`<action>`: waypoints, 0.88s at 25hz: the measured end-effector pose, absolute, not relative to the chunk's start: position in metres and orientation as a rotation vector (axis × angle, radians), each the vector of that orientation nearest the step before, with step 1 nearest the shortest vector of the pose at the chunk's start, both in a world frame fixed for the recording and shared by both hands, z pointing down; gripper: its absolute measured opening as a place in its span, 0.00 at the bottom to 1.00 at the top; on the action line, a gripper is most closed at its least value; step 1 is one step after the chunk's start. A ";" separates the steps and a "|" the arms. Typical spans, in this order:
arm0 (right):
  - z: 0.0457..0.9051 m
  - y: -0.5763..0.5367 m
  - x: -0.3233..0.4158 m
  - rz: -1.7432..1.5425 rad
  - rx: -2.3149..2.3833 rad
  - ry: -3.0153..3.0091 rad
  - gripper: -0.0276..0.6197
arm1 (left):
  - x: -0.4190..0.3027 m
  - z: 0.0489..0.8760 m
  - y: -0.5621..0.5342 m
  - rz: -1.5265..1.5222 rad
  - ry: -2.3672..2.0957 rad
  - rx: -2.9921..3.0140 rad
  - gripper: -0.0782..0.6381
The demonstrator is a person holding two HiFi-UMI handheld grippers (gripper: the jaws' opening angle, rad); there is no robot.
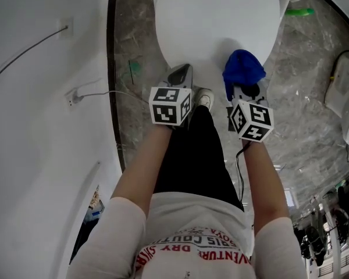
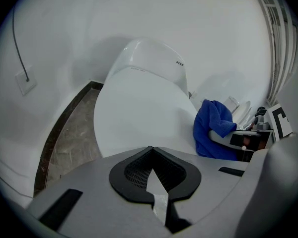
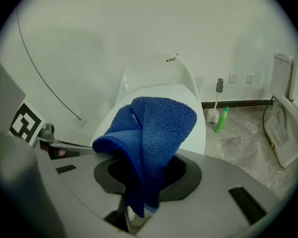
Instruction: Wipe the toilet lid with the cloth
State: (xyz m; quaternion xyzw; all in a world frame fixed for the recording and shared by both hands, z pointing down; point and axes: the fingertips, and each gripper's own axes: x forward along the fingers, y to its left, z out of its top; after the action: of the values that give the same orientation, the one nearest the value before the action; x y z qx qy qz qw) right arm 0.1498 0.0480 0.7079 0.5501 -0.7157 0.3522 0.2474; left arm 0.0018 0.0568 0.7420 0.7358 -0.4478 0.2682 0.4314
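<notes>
A smooth white closed toilet lid (image 1: 215, 16) is seen below the person, set over a grey marbled stone floor (image 1: 302, 97); a blue terry cloth (image 3: 156, 128) is clamped between the jaws of the right gripper (image 3: 134, 214), with its folded bulk standing up out of the jaws and drooping to one side; in the head view the cloth is seen at the near right edge of the lid, though whether lid and cloth touch cannot be told; the left gripper (image 2: 151, 152) is held beside it, by the near left edge of the lid, with its jaws brought together at the tips and nothing between them; a green plastic bottle (image 3: 221, 119) and a white toilet brush (image 3: 216, 108) are seen on the floor by the wall, to the right of the toilet; a thin grey cable (image 1: 23, 54) is seen running across the white wall to a socket plate (image 1: 65, 27).
</notes>
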 end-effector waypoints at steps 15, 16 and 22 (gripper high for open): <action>0.675 0.004 0.142 1.014 1.473 -1.918 0.19 | -0.007 0.700 0.010 0.620 -1.111 1.881 0.12; 0.670 -0.005 0.136 1.022 1.471 -1.922 0.19 | -0.012 0.690 -0.003 0.600 -1.130 1.904 0.12; 0.645 -0.090 0.068 1.088 1.426 -2.026 0.19 | -0.052 0.647 -0.079 0.521 -1.213 1.978 0.12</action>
State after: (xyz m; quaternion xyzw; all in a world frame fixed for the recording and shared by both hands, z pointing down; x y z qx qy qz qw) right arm 0.0676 -0.0897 0.6448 0.5146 -0.7310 0.3925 0.2162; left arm -0.0519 -0.0793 0.6470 0.7719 -0.4733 0.2034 0.3726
